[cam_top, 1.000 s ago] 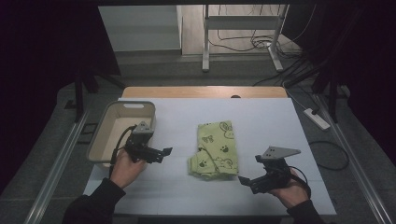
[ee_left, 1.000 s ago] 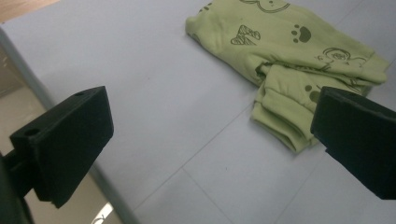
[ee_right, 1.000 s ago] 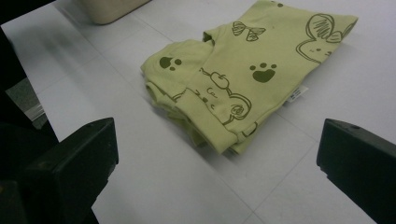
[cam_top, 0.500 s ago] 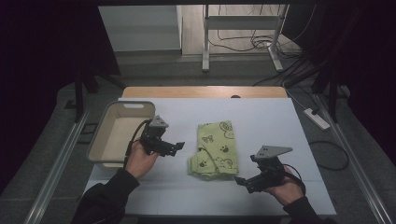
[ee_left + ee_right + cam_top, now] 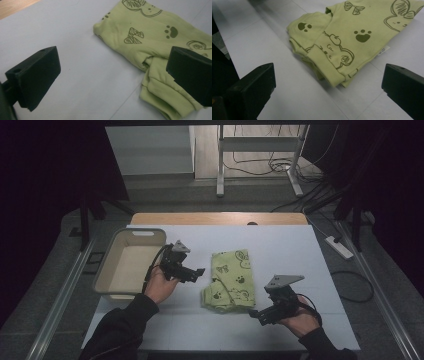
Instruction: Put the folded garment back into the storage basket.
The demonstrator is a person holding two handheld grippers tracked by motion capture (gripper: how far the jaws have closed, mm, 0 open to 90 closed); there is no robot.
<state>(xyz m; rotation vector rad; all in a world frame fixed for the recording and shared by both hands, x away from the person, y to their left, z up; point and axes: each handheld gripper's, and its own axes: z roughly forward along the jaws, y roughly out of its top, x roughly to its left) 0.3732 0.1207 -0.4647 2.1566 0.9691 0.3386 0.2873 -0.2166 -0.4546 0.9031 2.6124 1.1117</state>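
Pale green cotton, printed with bows, paw marks and rabbit outlines, makes up the folded garment (image 5: 229, 281) that lies near the middle of the white table (image 5: 280, 245). We see it folded into a compact rectangle, with a cuffed sleeve or leg tucked at its near end; which of the two it is, we cannot tell from these views. The folding appears done. What we judge to be left is lifting the garment and placing it in the beige plastic bin (image 5: 131, 262), which stands just beside the table's left edge with nothing visible inside it.

The left gripper (image 5: 199, 272) hovers just beside the garment's left edge with its jaws spread wide; in the left gripper view one jaw overlaps the cloth (image 5: 150, 50), though contact is not evident. The right gripper (image 5: 256, 314) waits near the garment's near right corner, jaws likewise spread and holding nothing.

Compared with the frame one second earlier, the left gripper has moved away from the bin and closed in on the garment. The right gripper has barely shifted, and the garment lies as before.
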